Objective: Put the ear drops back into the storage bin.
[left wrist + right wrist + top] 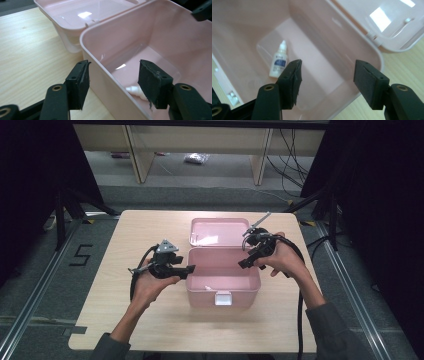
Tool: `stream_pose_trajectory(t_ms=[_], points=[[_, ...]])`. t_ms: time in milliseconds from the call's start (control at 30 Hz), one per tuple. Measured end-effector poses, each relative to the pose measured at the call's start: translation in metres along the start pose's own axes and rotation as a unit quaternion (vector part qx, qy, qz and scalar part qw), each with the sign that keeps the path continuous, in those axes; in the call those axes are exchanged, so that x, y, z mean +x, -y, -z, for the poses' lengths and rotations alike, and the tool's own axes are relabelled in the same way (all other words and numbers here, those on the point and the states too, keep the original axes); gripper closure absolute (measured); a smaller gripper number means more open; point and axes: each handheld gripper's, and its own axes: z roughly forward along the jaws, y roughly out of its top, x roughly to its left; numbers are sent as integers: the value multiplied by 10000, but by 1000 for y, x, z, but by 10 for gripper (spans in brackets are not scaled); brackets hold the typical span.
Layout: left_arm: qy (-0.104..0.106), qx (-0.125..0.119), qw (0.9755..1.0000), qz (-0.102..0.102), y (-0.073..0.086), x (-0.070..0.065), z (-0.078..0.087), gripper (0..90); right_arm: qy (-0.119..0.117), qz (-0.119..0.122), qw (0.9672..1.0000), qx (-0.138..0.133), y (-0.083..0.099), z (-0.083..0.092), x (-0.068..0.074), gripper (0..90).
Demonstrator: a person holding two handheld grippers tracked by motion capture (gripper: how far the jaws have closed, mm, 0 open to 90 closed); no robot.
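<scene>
A pink plastic box [200, 295] stands open mid-table, its lid [217, 232] laid back behind it. A small white dropper bottle [279, 61] with a blue label lies on the box floor, also seen as the bottle [135, 91] past my left jaw. My left gripper [189, 269] is at the box's left wall. Its jaws are open and straddle that wall [105, 75], one outside and one inside, pads apart from it. My right gripper [243, 264] hovers over the box's right rim, and the right gripper [327, 72] is open with nothing held.
The wooden table [150, 235] has bare room left, right and in front of the box. A white latch [223, 298] hangs on the box front. Black stand legs [62, 215] and cables flank the table on the floor.
</scene>
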Motion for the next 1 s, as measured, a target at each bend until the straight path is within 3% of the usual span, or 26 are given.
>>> stream_pose_trajectory(t_ms=[167, 300, 467, 667, 800, 900, 1000], points=[[-127, 194, 9997, -69, -10, 8, -9, 436, 127, -172, 9993, -308, -1, 6, -7, 403], [-203, 294, 9993, -80, -16, 13, -17, 457, 228, -447, 9976, -475, 0, 10, -16, 399], [-155, 350, 9992, -128, -21, 19, -26, 514, 325, -628, 9948, -728, 1, 12, -29, 394], [-62, 412, 9988, -272, -24, 22, -34, 545, 442, -726, 9929, -835, 2, 11, -38, 382], [-23, 461, 9986, -262, -25, 25, -40, 562, 553, -863, 9896, -1006, 3, 11, -45, 372], [-36, 443, 9987, -268, -26, 25, -45, 583, 598, -1072, 9871, -1030, 4, 10, -49, 368], [42, 420, 9987, -277, -27, 26, -48, 600, 695, -1091, 9864, -1016, 5, 9, -54, 363]])
